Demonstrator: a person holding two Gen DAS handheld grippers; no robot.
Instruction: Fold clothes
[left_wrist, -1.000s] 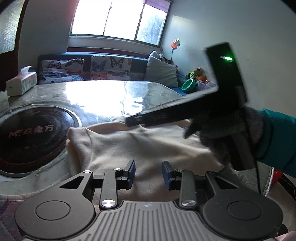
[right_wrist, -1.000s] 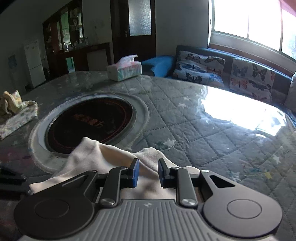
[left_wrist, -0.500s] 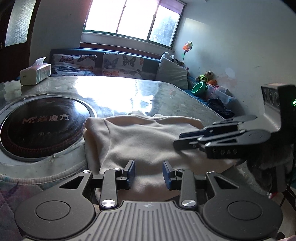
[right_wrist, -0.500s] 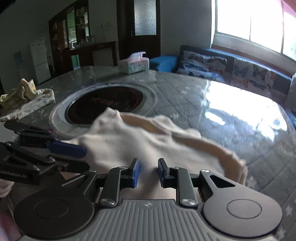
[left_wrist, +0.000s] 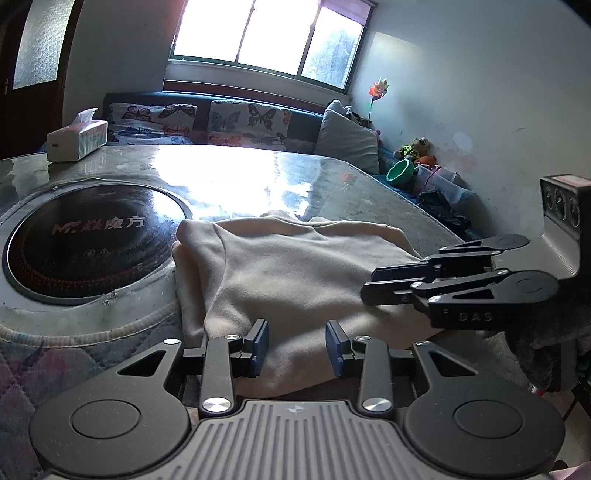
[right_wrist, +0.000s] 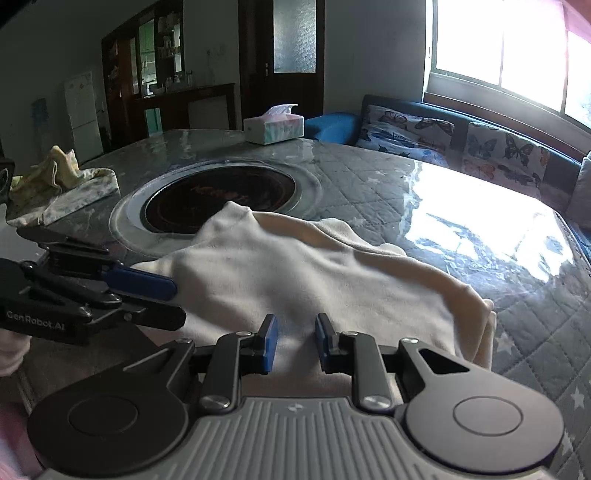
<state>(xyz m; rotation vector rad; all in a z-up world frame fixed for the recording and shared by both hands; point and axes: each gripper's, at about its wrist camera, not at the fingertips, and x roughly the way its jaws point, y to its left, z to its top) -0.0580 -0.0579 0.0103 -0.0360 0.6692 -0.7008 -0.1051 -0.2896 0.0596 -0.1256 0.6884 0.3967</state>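
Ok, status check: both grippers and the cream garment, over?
Left gripper open, right gripper open, both empty over the near hem. Cream garment flat on table, partly folded. Nothing in the way.

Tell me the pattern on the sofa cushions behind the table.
Butterflies, printed on a pale ground; the sofa cushions show best in the left wrist view.

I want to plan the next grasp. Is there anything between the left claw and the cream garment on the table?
Nothing visible. The left claw hangs open directly over the near edge of the cream garment. The right claw is off to the side, above the garment's right edge.
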